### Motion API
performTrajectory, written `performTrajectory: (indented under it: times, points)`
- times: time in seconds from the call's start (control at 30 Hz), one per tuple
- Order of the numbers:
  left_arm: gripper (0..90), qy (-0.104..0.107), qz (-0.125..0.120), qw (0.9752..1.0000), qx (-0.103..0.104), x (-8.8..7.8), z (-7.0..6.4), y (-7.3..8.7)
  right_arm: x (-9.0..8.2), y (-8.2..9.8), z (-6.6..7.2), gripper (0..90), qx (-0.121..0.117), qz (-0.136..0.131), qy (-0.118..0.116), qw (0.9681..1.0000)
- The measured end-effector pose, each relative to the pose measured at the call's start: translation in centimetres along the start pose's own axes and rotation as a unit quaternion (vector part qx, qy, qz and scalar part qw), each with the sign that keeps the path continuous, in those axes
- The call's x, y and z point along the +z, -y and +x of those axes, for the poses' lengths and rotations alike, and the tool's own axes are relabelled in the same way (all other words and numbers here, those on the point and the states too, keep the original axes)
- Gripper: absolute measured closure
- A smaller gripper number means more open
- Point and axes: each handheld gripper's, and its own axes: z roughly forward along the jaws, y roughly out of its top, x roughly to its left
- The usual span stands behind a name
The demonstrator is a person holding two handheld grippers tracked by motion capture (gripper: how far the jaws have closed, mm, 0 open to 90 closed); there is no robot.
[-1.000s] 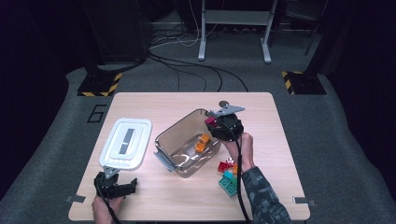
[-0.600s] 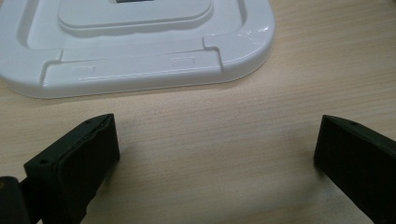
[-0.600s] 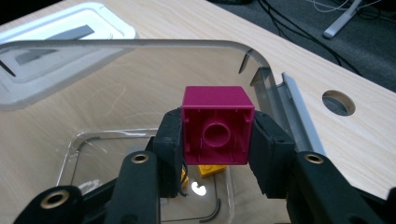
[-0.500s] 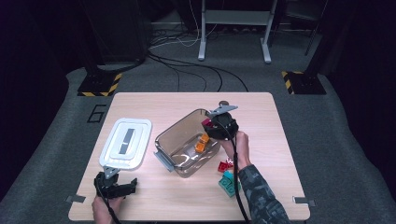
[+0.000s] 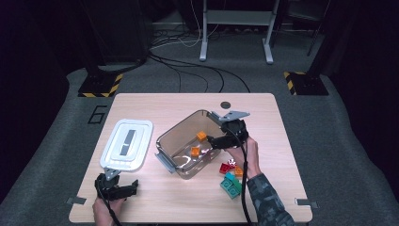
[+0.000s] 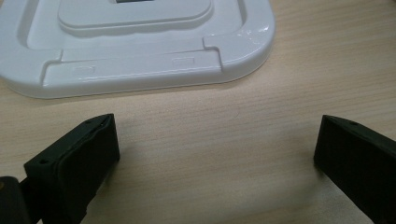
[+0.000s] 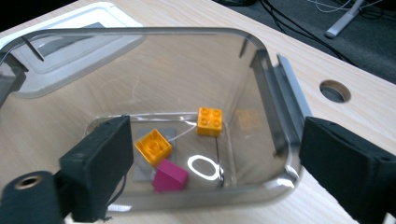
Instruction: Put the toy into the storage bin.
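Observation:
A clear plastic container (image 5: 181,129) stands mid-table. In it lie two orange bricks (image 7: 209,121) (image 7: 153,146) and a magenta brick (image 7: 170,176). My right gripper (image 5: 214,141) hangs over the container's right rim (image 7: 261,51). Its jaws have just been opening and now stand wide apart (image 7: 215,140), pressing on nothing; the magenta brick rests on the container floor below them. My left gripper (image 5: 117,187) sits low at the table's front left. It is open (image 6: 217,140) over bare wood, just short of the white lid (image 6: 140,51).
The white lid (image 5: 127,143) lies flat to the left of the container. Loose bricks sit by the right hand: red (image 5: 225,167), orange (image 5: 238,172) and teal (image 5: 230,185). A round hole (image 5: 225,104) is in the tabletop behind the container.
The right gripper's jaws have opened and it has shifted slightly lower over the container, where the magenta brick now lies. The left gripper has stayed put.

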Motion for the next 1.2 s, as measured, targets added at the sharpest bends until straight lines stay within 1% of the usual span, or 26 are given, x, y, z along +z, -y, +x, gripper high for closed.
performTrajectory:
  times: [0.07,0.23,0.43,0.53,0.8,0.93,0.97,1.0,1.13,1.17,1.2]
  points:
    - [0.0,0.0,0.0,1.0,0.0,0.0,0.0,0.0,-0.5,0.5,-0.2,6.4,0.009,-0.002,0.0,1.0]
    - [0.0,-0.001,0.0,1.0,0.0,0.0,0.0,0.0,-1.8,2.2,-0.8,4.4,0.026,-0.003,0.005,0.9997]
    - [0.0,0.0,0.0,1.0,0.0,0.0,0.0,0.0,-2.6,4.3,-1.2,1.6,0.038,0.002,0.011,0.9992]
    - [0.0,-0.001,0.0,1.0,0.0,0.0,0.0,0.0,-2.8,5.5,-1.4,0.8,0.045,0.01,0.017,0.9988]
    - [0.0,-0.002,0.0,1.0,0.0,0.0,0.0,0.0,-2.7,8.6,-1.9,0.7,0.074,0.029,0.031,0.9964]
    - [0.0,-0.001,0.0,1.0,0.0,0.0,0.0,0.0,-2.2,10.2,-1.9,0.0,0.088,0.043,0.036,0.9946]
    - [0.0,-0.001,0.0,1.0,0.0,0.0,0.0,0.0,-2.0,10.5,-1.8,0.0,0.097,0.048,0.04,0.9933]
    - [0.0,-0.002,0.0,1.0,0.0,0.0,0.0,0.0,-1.8,10.9,-1.9,0.0,0.089,0.054,0.042,0.9937]
    - [0.0,-0.002,0.0,1.0,0.0,0.0,0.0,0.0,-1.2,12.2,-1.8,0.0,0.105,0.065,0.046,0.9913]
    - [0.0,-0.002,0.0,1.0,0.0,0.0,0.0,0.0,-1.0,12.8,-1.8,3.3,0.113,0.069,0.045,0.9902]
    - [0.0,-0.002,0.0,1.0,0.0,0.0,0.0,0.0,-1.0,12.8,-1.8,3.3,0.113,0.069,0.045,0.9902]
